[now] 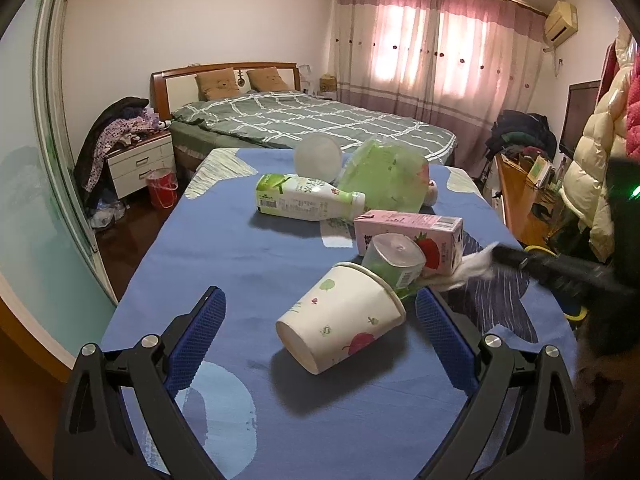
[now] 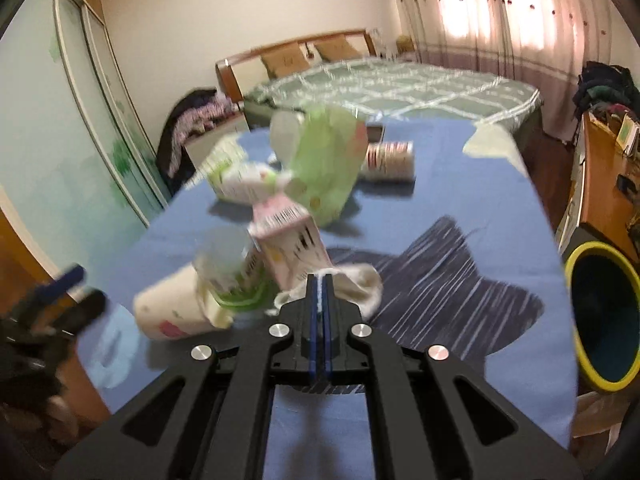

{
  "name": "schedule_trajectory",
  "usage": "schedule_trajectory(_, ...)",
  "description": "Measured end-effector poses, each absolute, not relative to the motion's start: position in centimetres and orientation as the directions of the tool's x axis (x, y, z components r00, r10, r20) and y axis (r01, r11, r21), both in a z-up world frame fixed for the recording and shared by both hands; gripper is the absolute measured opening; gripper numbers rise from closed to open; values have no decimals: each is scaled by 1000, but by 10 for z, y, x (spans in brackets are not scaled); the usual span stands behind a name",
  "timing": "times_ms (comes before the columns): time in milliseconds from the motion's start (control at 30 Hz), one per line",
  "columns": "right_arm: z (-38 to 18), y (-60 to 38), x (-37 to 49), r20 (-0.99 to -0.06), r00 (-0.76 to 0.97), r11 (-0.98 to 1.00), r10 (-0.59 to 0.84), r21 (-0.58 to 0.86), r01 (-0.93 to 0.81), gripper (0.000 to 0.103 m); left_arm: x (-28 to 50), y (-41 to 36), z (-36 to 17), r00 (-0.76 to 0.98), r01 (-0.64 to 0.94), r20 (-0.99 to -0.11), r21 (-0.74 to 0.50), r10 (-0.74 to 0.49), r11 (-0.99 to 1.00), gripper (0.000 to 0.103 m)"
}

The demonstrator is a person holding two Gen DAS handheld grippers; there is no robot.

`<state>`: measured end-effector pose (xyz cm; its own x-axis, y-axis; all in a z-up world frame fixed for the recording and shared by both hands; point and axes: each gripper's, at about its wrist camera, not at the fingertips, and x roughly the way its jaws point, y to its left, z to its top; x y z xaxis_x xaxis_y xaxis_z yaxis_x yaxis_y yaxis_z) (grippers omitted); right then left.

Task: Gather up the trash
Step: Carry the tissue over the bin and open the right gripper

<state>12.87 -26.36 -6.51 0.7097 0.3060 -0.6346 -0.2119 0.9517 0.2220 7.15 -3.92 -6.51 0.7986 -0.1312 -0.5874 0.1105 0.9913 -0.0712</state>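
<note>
- While we're looking along our left gripper [image 1: 320, 316], its blue pads stand wide apart with nothing pinched; the paper cup [image 1: 340, 322] lies on its side between them, and we can't tell if either pad touches it
- Taking that paper cup as the landmark: a clear plastic cup [image 1: 394, 260] with a green label sits tucked into its mouth, just behind it
- The pink strawberry carton [image 1: 412, 232] lies right behind that plastic cup, touching it
- Farther back from the paper cup there's a white and green bottle [image 1: 304, 198] on its side, and next to it a crumpled green plastic bag [image 1: 384, 176] with a clear round cup [image 1: 318, 156] beyond
- Our right gripper [image 2: 319, 280] is squeezed tight on a white crumpled tissue [image 2: 360, 284], just to the right of the paper cup and beside the carton's near corner
- All of it sits on a blue tablecloth [image 1: 224, 264] with a dark striped patch
- Well to the right of the paper cup, off the table edge, is a bin with a yellow rim [image 2: 576, 264]
- Right wrist view is pretty blurry, so small labels there aren't readable
</note>
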Motion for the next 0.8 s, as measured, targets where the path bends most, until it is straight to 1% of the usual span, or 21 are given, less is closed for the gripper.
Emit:
schedule_trajectory(167, -38, -282, 114, -581, 760, 954, 292, 232, -190, 2, 70, -42, -65, 798, 123, -586, -69, -140, 990, 95)
schedule_trajectory(367, -25, -316, 109, -556, 801, 967, 221, 229, -108, 2, 71, -48, -68, 791, 144, -592, -67, -155, 987, 95)
schedule_trajectory(667, -27, -398, 109, -553, 831, 959, 59, 263, 106, 2, 77, -59, -77, 766, 174, -618, -65, -176, 983, 95)
schedule_trajectory(800, -27, -437, 107, -547, 835, 942, -47, 254, 220, 2, 80, -64, -80, 761, 183, -624, -59, -179, 981, 95)
